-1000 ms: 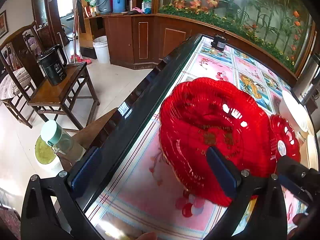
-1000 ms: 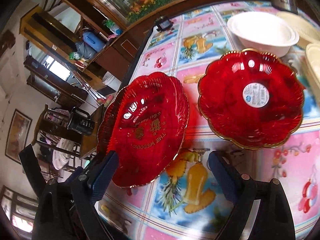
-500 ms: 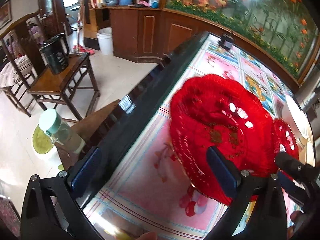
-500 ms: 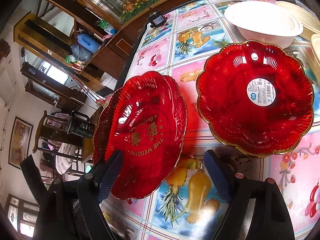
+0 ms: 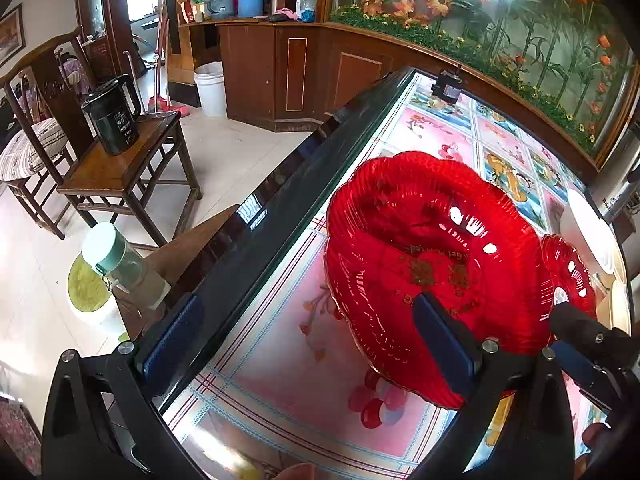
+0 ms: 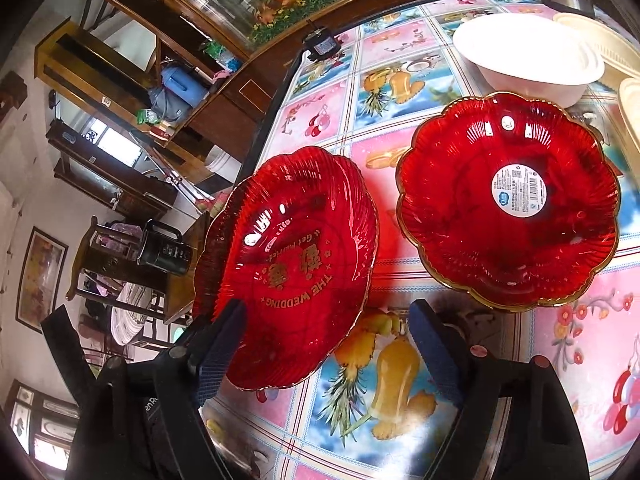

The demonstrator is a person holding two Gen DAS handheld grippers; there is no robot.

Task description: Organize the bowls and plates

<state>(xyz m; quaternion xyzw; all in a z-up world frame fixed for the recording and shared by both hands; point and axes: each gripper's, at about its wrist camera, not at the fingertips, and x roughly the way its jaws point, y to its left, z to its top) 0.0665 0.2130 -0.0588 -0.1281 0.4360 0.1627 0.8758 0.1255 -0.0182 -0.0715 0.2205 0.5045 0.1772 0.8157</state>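
Tilted at the table's left edge: red wedding plate (image 6: 296, 264), beside the flat red scalloped plate (image 6: 508, 204). Likely rigid, light, glossy, brittle; best pinched at the near rim. Right gripper (image 6: 324, 344) apart, unpressed. Left gripper (image 5: 308, 344) wide, gripping nothing.

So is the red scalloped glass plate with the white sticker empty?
Empty: the red scalloped glass plate with the white sticker shows only the label on its bare ribbed surface.
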